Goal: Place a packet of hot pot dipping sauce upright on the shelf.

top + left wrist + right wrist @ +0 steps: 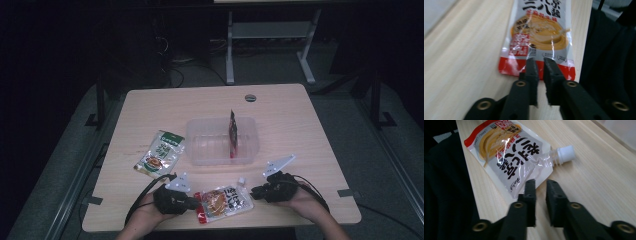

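A red and white spouted sauce pouch [225, 202] lies flat near the table's front edge, between my two grippers. My left gripper [195, 199] is at its red bottom end. In the left gripper view the jaws [540, 60] stand a narrow gap apart over that red edge of the pouch [541, 32], with nothing pinched. My right gripper [254, 191] is at the spout end. Its jaws [541, 181] are also slightly apart, just short of the pouch [509, 155] and its white cap [566, 153].
A clear plastic container [197, 150] sits mid-table with a red pouch [232, 135] standing on edge inside. A green pouch [160, 152] lies to its left. The wooden table [300, 130] has a grommet [250, 97] at the back. White desk legs stand beyond.
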Tool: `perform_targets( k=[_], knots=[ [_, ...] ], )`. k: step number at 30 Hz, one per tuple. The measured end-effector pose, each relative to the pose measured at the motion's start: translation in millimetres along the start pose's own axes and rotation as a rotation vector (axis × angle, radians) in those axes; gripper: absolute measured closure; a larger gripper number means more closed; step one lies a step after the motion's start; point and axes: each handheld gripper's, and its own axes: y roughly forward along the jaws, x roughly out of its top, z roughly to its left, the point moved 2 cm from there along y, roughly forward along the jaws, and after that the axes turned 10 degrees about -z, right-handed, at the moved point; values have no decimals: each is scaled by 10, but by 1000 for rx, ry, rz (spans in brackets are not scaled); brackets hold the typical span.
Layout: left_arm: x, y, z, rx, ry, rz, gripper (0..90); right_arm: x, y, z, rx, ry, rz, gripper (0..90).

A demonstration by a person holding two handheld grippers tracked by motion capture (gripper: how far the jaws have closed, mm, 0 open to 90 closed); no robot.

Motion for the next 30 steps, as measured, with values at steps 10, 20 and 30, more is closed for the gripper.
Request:
perform_targets(
  k=[10, 20, 30],
  knots=[
    [-3, 163, -38, 18, 45, 58, 866, -34, 27, -34, 32, 89, -5, 600],
    [-32, 179, -6, 2, 33, 71, 886, -27, 165, -83, 58, 144, 12, 548],
    [-36, 185, 1, -2, 25, 65, 898, 22, 259, -148, 105, 181, -5, 579]
  ],
)
